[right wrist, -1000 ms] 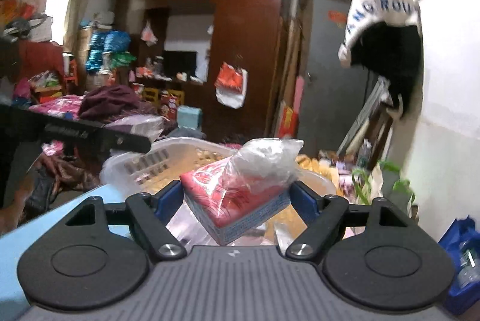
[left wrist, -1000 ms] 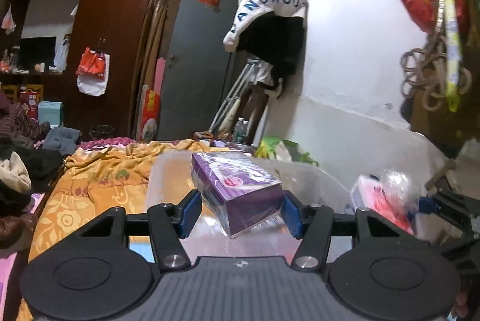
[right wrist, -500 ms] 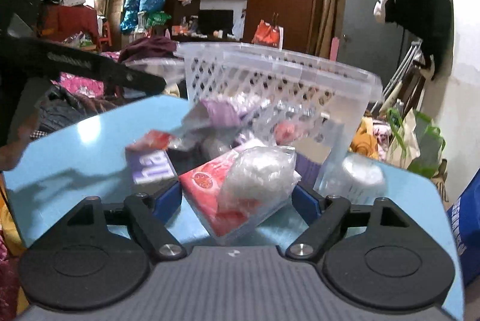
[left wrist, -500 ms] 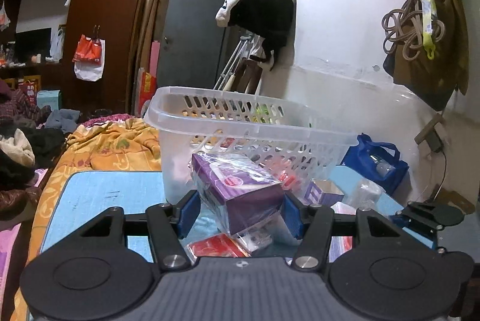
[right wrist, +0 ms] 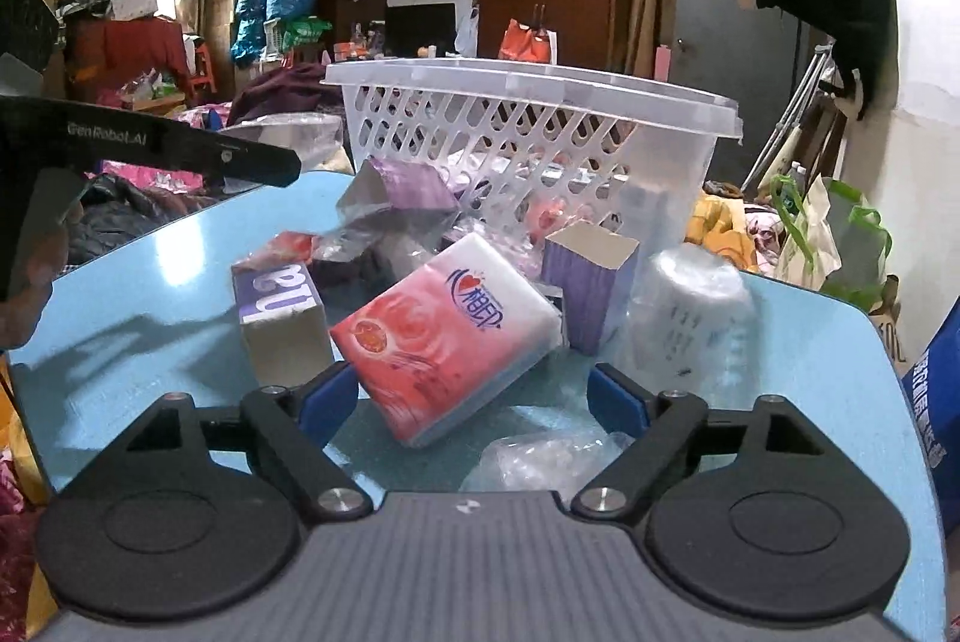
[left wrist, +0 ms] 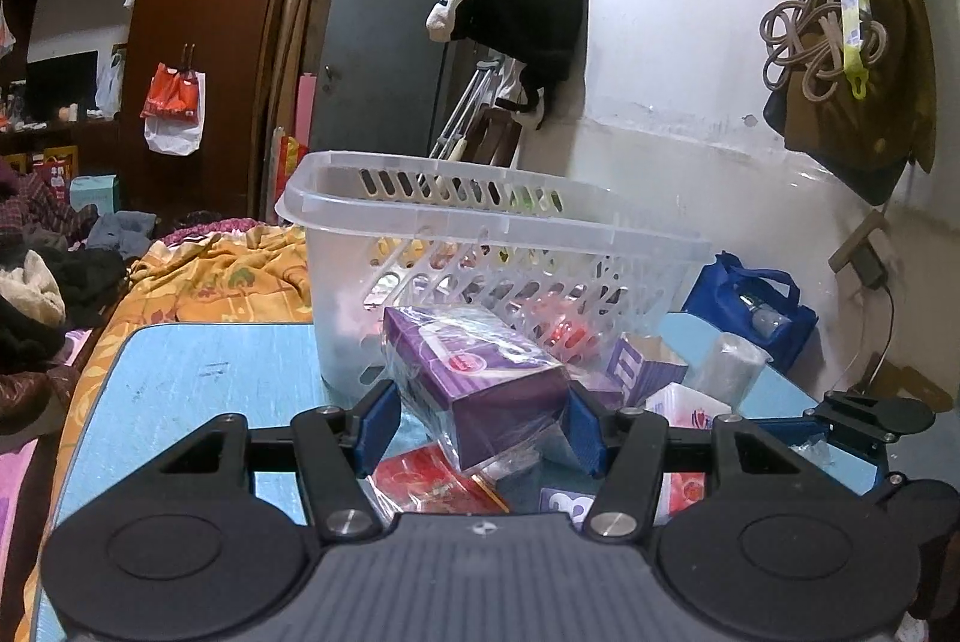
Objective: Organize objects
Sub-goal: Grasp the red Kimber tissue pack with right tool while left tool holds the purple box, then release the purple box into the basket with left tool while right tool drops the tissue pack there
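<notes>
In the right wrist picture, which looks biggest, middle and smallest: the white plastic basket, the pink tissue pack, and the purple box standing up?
1. White slotted plastic basket, though farthest away.
2. Pink-and-white tissue pack; it is nearest, so its size is flattered.
3. Upright purple cardboard box.

Left tongs [left wrist: 477, 429] level, low over table, blue fingers [left wrist: 375, 426] clamped on both sides of purple box [left wrist: 480, 390]. Right tongs [right wrist: 474, 405] level, blue fingers [right wrist: 327, 399] spread wide; left one touches red-and-white pack [right wrist: 450, 336], right one stands apart. Part of hand [right wrist: 27, 294] visible at left edge of right view.
</notes>
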### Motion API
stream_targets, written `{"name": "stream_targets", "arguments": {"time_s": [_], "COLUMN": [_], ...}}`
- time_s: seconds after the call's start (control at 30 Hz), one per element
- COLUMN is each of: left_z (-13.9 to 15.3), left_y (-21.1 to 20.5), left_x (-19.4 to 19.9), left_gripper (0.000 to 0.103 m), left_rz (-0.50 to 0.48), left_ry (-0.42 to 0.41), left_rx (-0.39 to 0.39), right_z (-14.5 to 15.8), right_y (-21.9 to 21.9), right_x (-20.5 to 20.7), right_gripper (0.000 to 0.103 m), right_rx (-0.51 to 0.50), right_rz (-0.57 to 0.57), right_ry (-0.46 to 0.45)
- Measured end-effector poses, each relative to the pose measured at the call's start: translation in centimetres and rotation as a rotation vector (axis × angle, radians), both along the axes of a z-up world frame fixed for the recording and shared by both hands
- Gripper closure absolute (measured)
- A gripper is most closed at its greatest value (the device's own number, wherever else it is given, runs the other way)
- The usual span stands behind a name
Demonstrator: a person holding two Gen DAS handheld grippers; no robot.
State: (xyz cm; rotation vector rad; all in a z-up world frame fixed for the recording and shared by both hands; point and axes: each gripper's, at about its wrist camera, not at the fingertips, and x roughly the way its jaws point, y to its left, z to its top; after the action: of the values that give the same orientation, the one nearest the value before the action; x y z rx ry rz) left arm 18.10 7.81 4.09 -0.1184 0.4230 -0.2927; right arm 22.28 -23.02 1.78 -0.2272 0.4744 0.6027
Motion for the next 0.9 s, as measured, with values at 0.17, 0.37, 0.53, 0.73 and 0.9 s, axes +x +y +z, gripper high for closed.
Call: {"name": "stream_targets", "arguments": {"time_s": [0.17,0.37,0.53,0.73,0.9], "left_z": [-0.2,0.0,2.1,7.9,8.5], "left_y": [-0.2,-0.1,0.2,-0.2,-0.1], "left_x": [0.1,-0.1,0.3,6.3,12.0], "left_gripper": [0.042,0.042,0.042,0.042,0.039], "left_rz": [-0.008,-0.011,-0.008,0.002,0.097], "left_ry": [0.004,-0.001,-0.044,-0.049,0.006], "left_rx": [0.002,-0.004,-0.036,-0.043,-0.023], "right_z": [0.0,0.2,2.0,9.6,12.3], "right_y": [1.9,2.9,1.5,1.4,3.3], "right_x": [1.0,0.6,0.1,3.7,9.7], "right_gripper": [0.016,0.025,0.026,0.026,0.025], "right_rx": [-0.047,-0.065,-0.004,0.123,0.076], "right_rz": [0.02,0.009,-0.011,-0.079,-0.164], "right_ry": [0.011,-0.019,-0.052,-0.134,-0.132]}}
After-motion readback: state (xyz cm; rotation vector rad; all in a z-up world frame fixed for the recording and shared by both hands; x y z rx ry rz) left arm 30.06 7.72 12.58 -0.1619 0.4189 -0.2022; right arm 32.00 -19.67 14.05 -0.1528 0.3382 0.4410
